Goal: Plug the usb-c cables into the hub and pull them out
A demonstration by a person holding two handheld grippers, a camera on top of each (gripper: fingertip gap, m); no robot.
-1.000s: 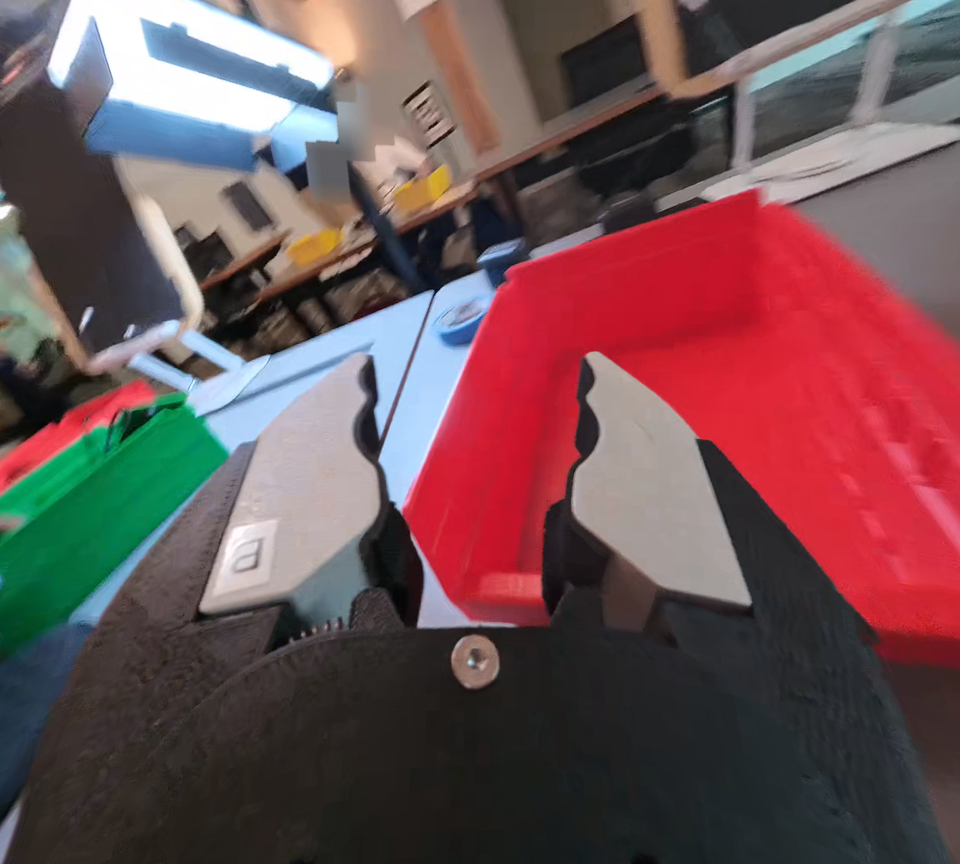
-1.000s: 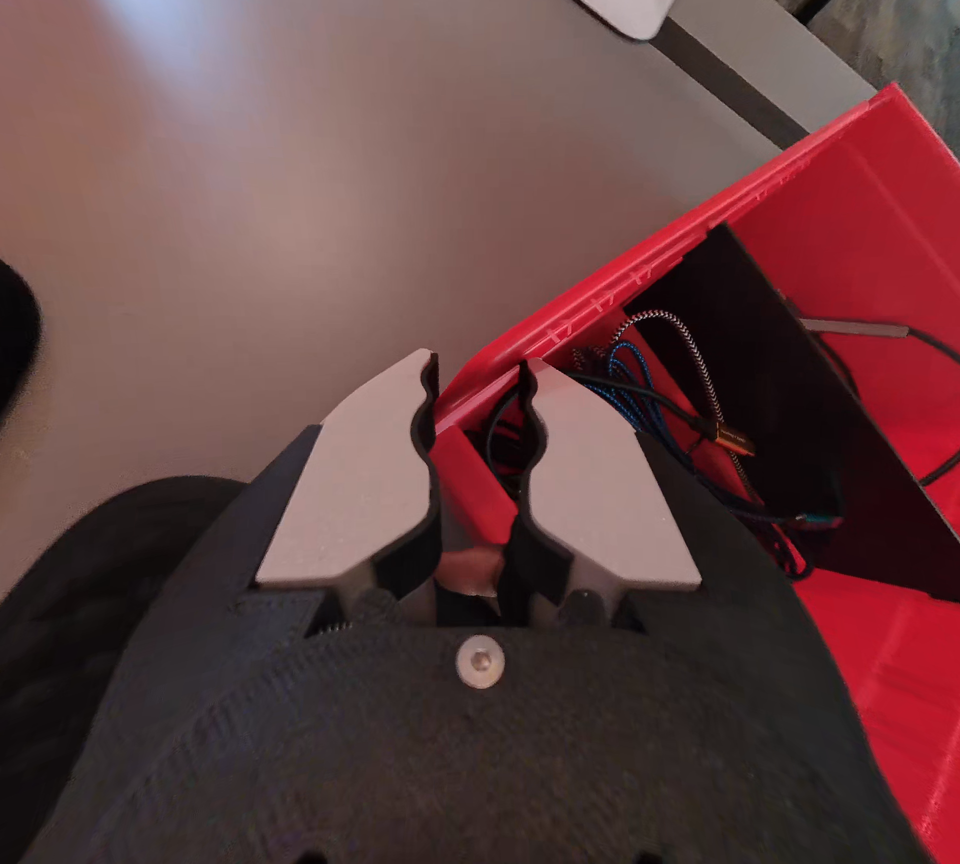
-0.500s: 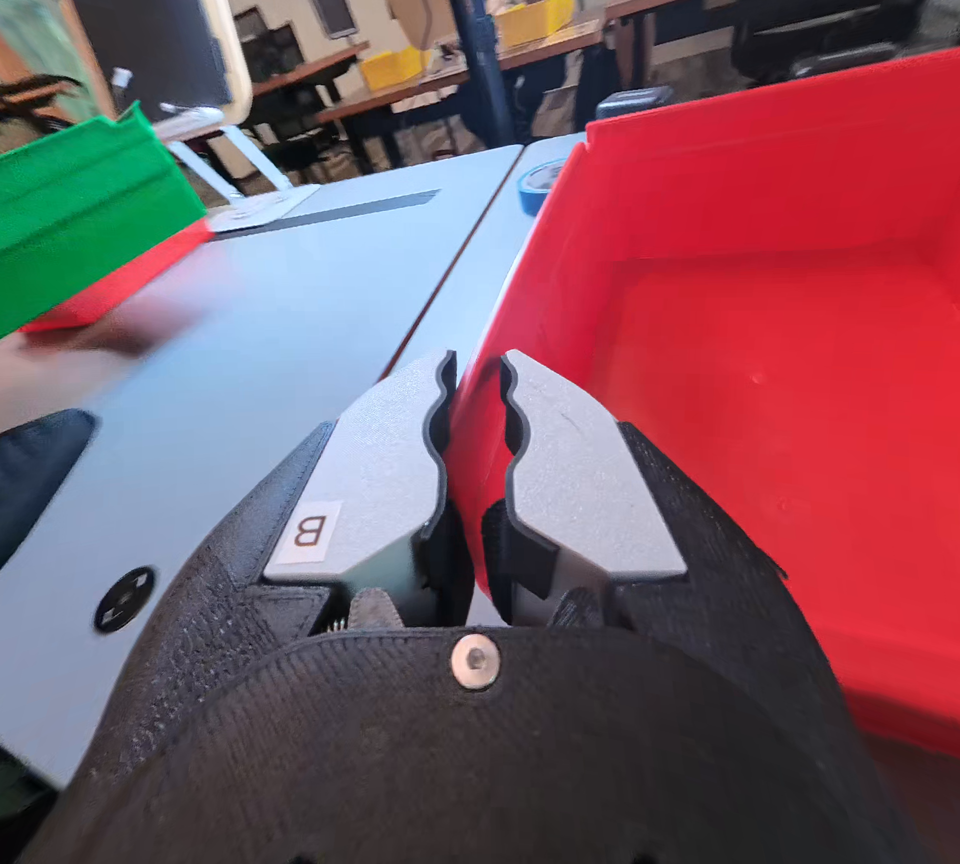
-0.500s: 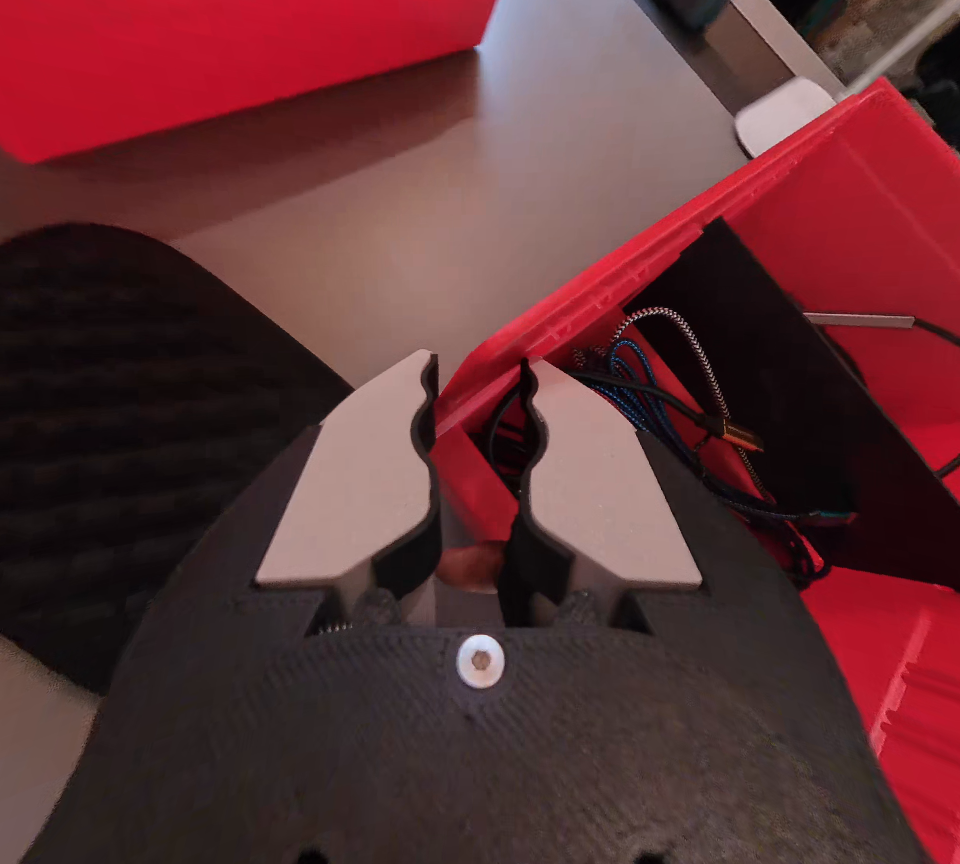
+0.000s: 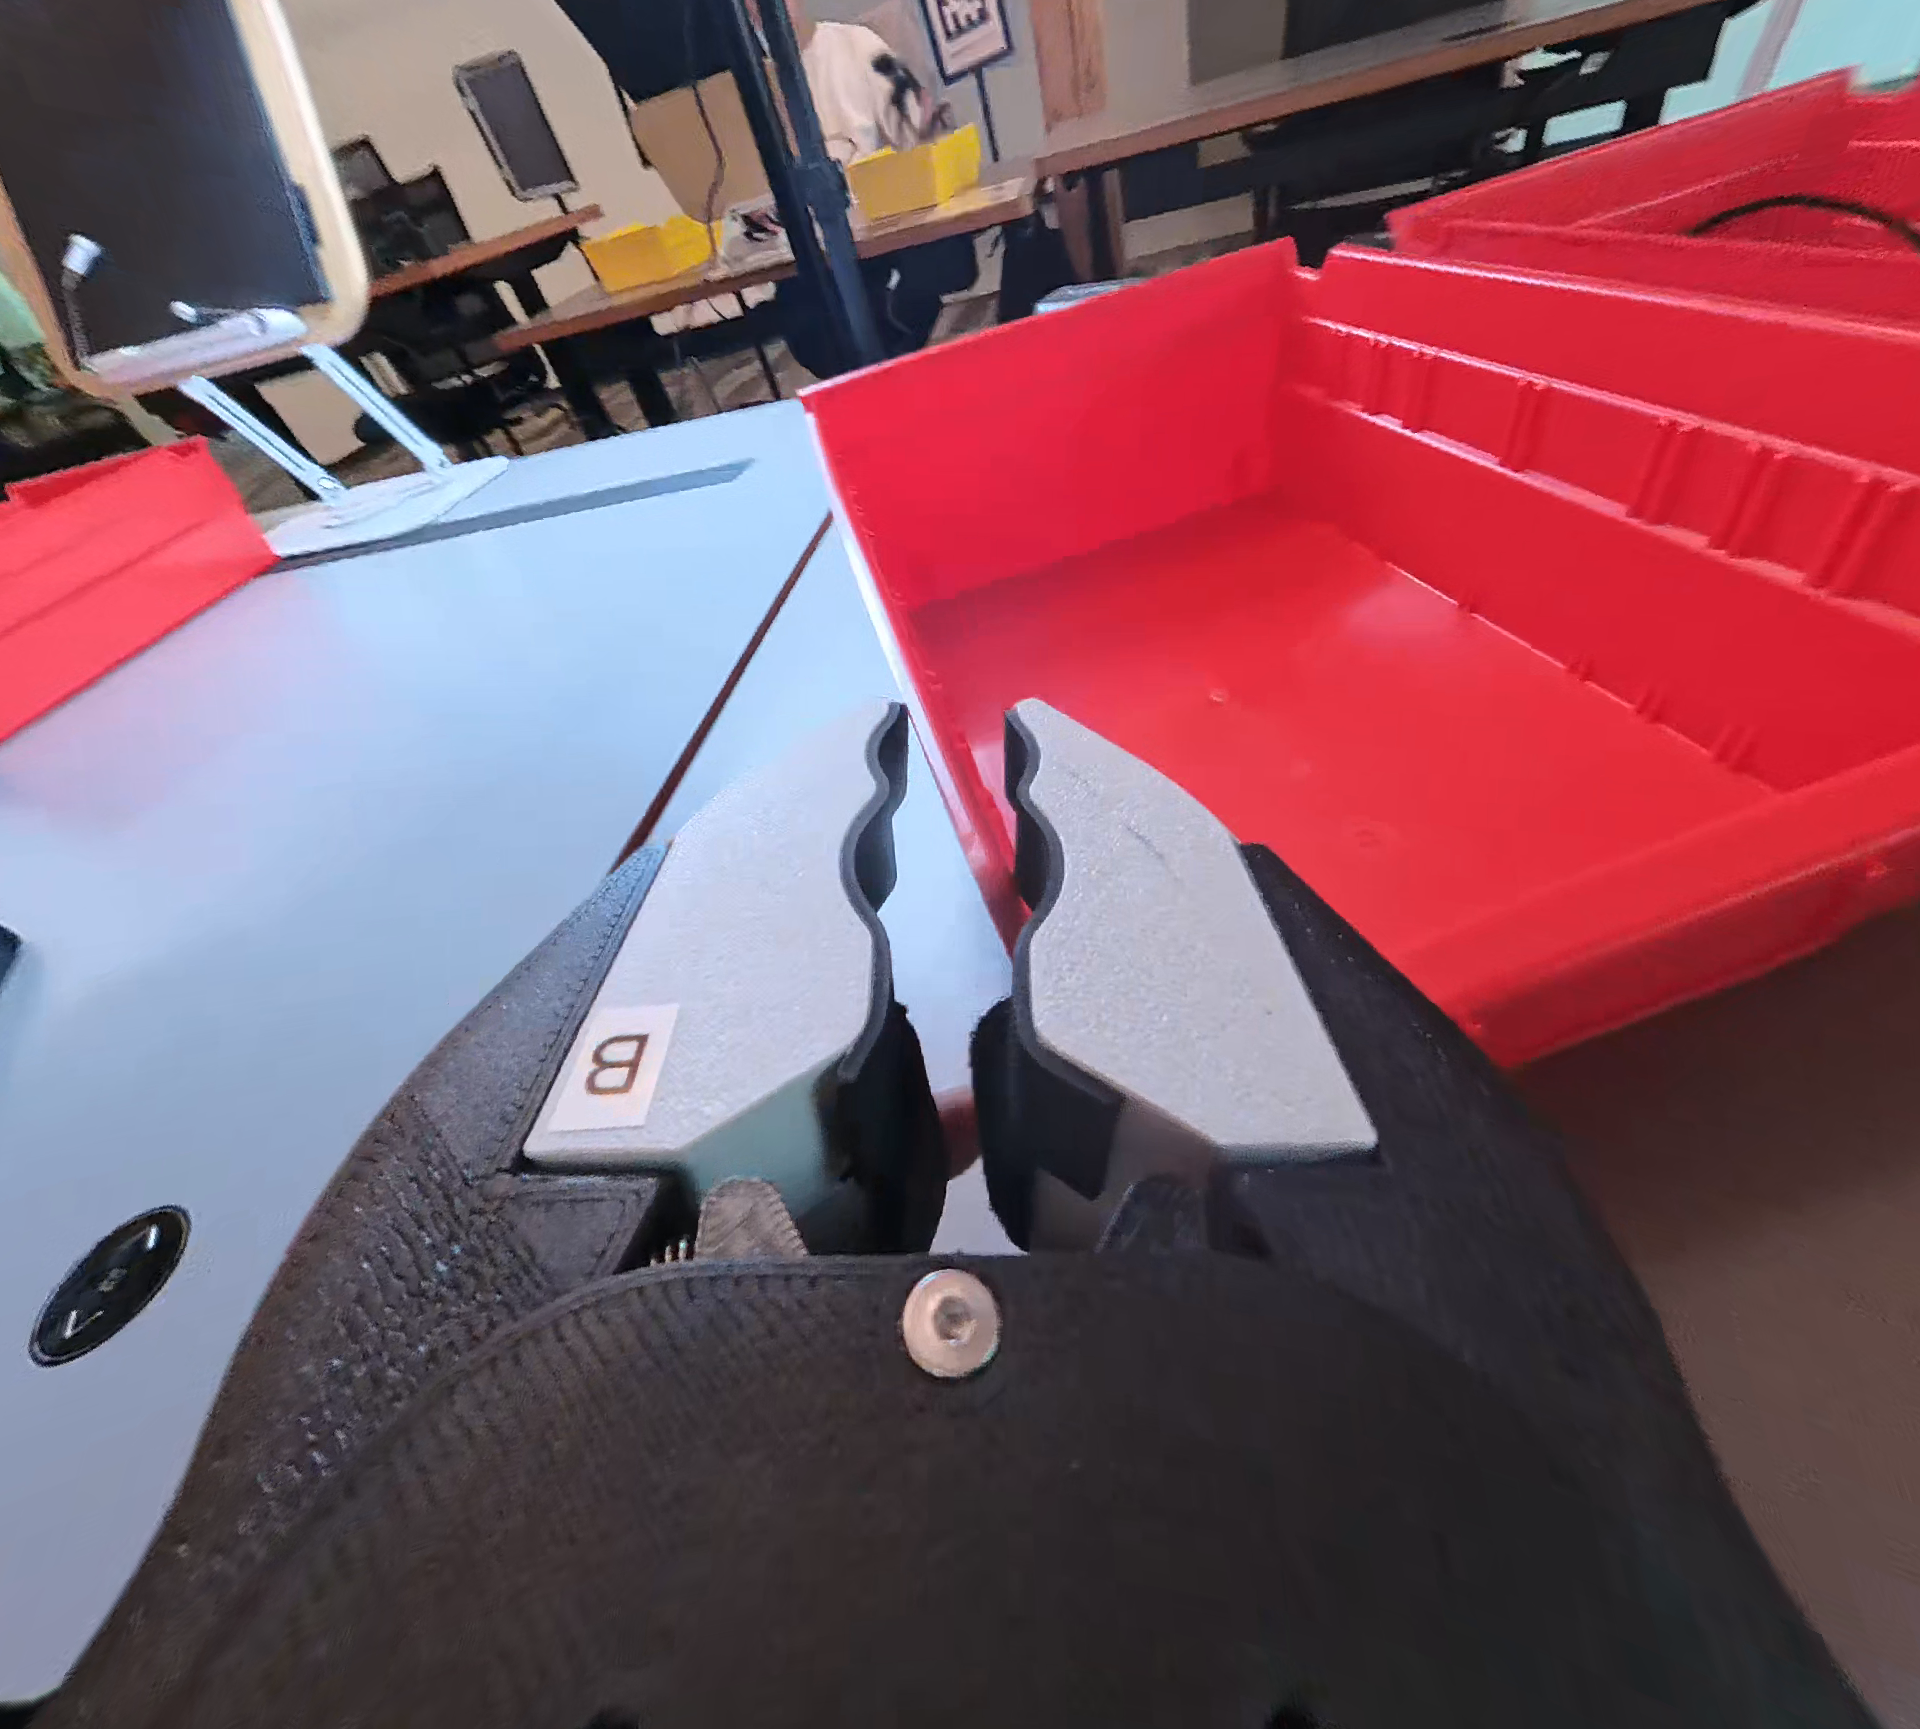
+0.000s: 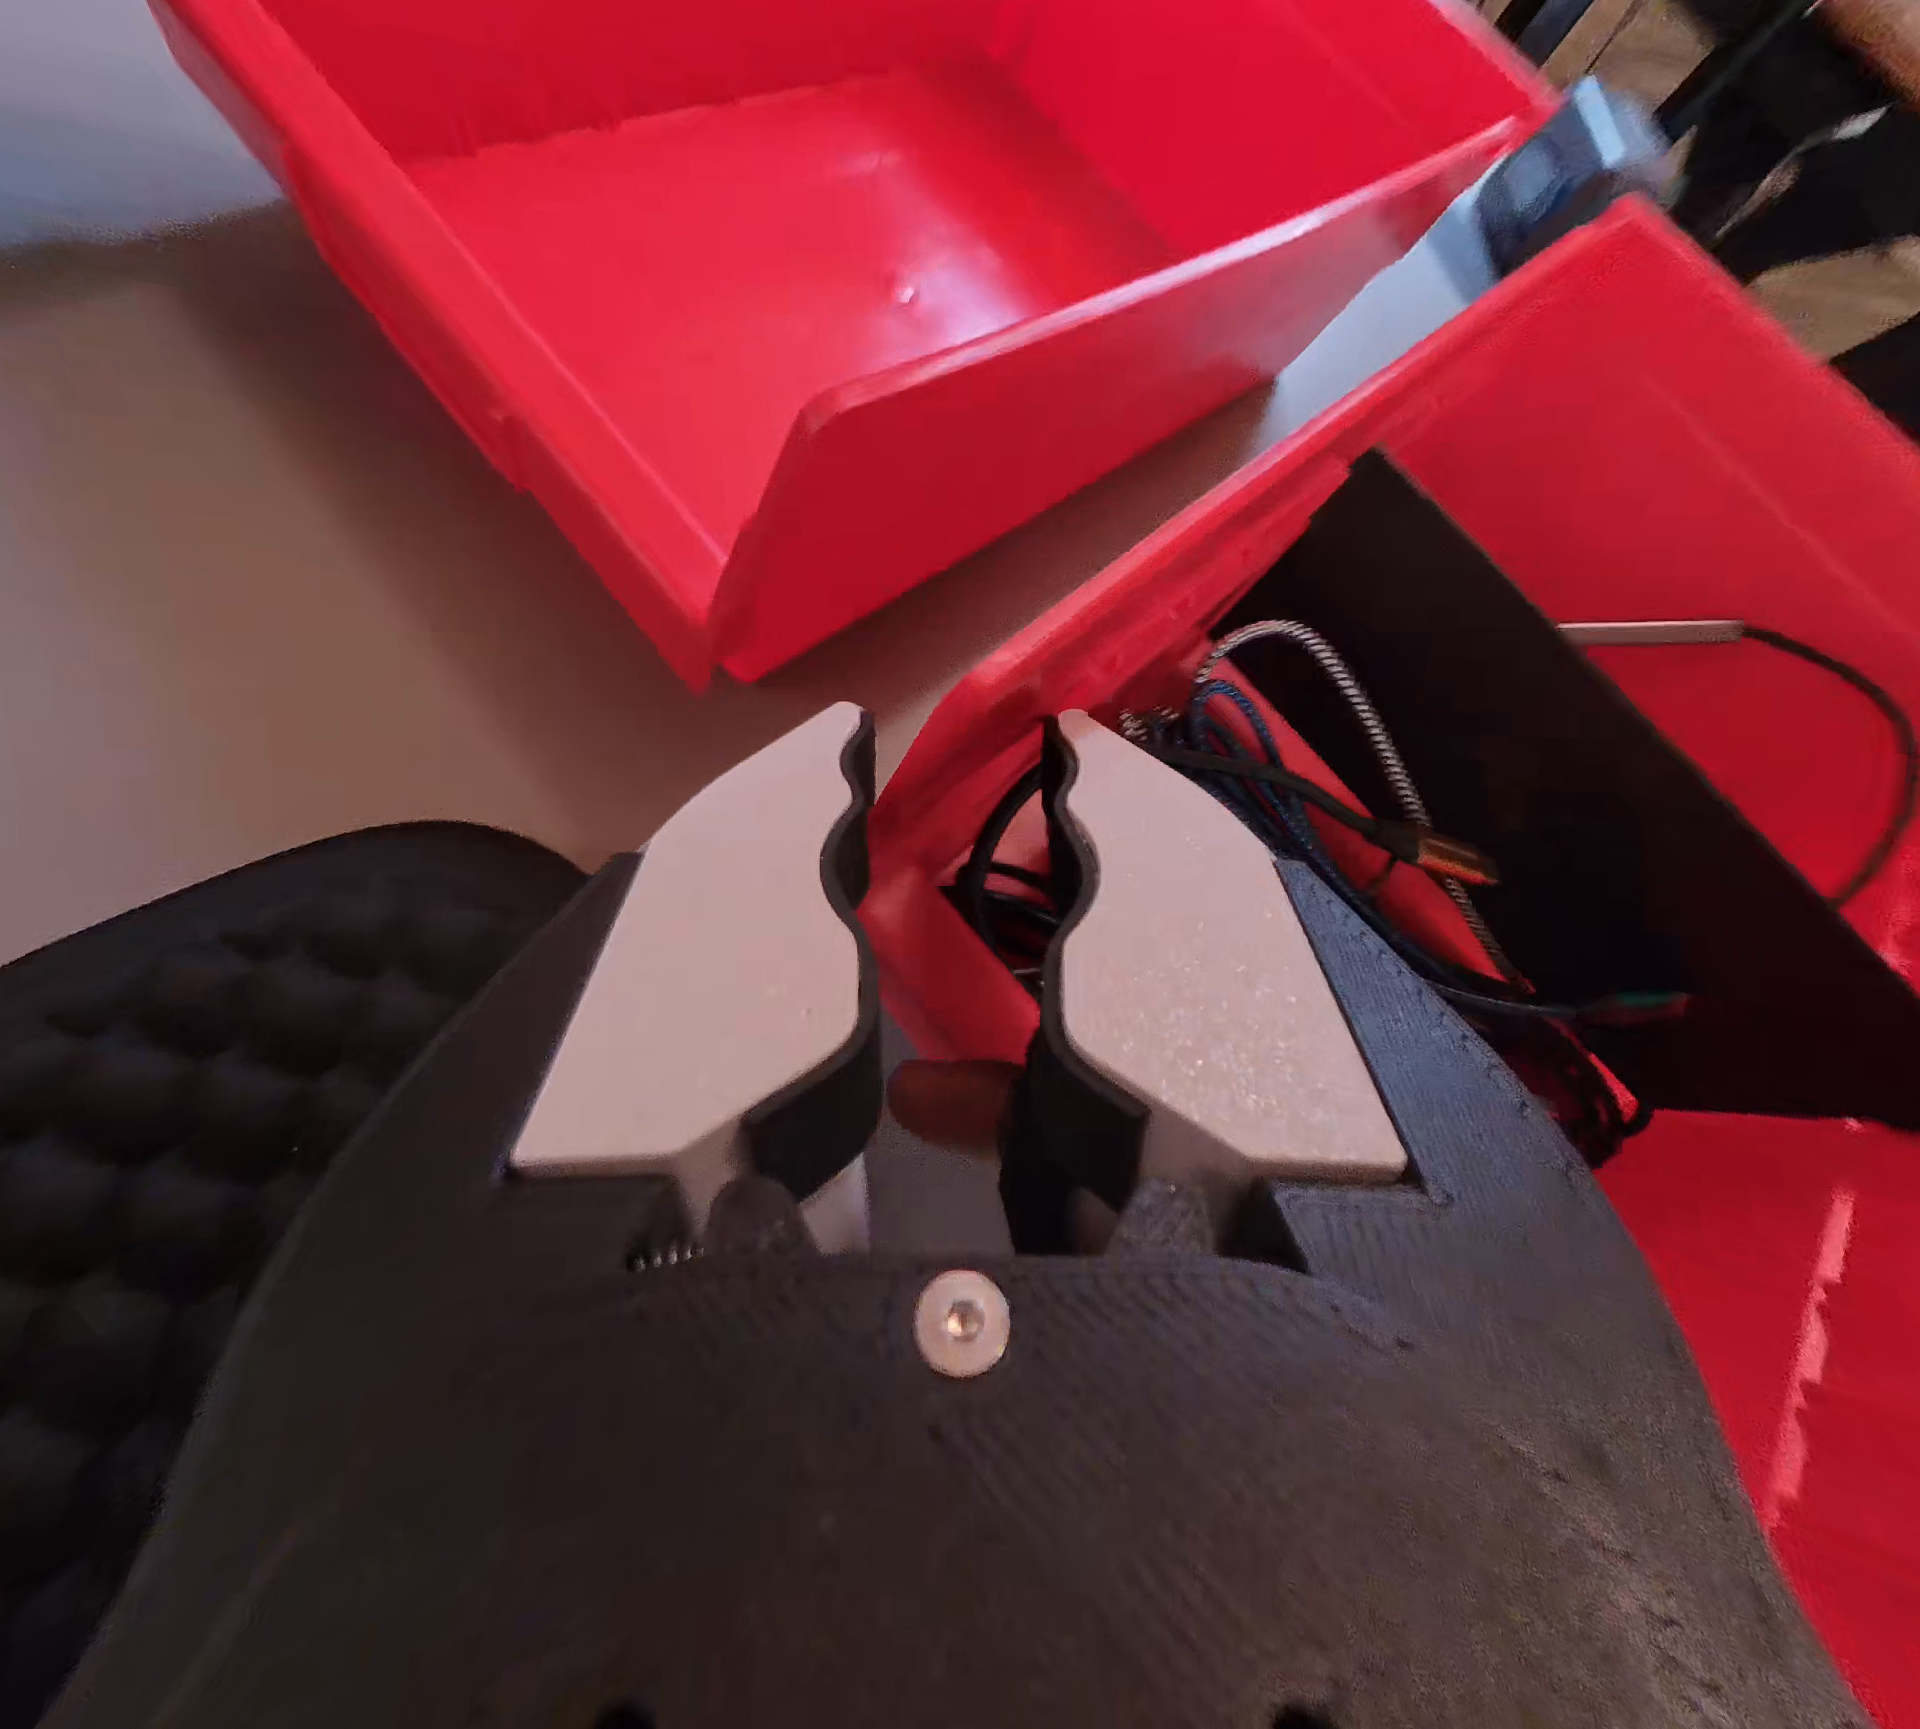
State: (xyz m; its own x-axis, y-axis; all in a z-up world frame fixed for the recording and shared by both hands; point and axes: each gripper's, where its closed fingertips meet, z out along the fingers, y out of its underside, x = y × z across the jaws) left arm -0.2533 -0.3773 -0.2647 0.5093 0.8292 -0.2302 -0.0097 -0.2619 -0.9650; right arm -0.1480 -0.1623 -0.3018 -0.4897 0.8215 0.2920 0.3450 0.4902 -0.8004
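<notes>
On a grey bench (image 5: 364,744), the left gripper (image 5: 956,744) clamps its fingers on the near left wall of an empty red bin (image 5: 1351,744). To the right, just beside it, the right gripper (image 6: 961,744) pinches the near corner wall of a second red bin (image 6: 1714,484). Inside that bin, a tangle of braided cables (image 6: 1299,796) lies left of a black divider (image 6: 1558,796); on the divider's far side rests a slim grey hub (image 6: 1652,632) with a black lead.
</notes>
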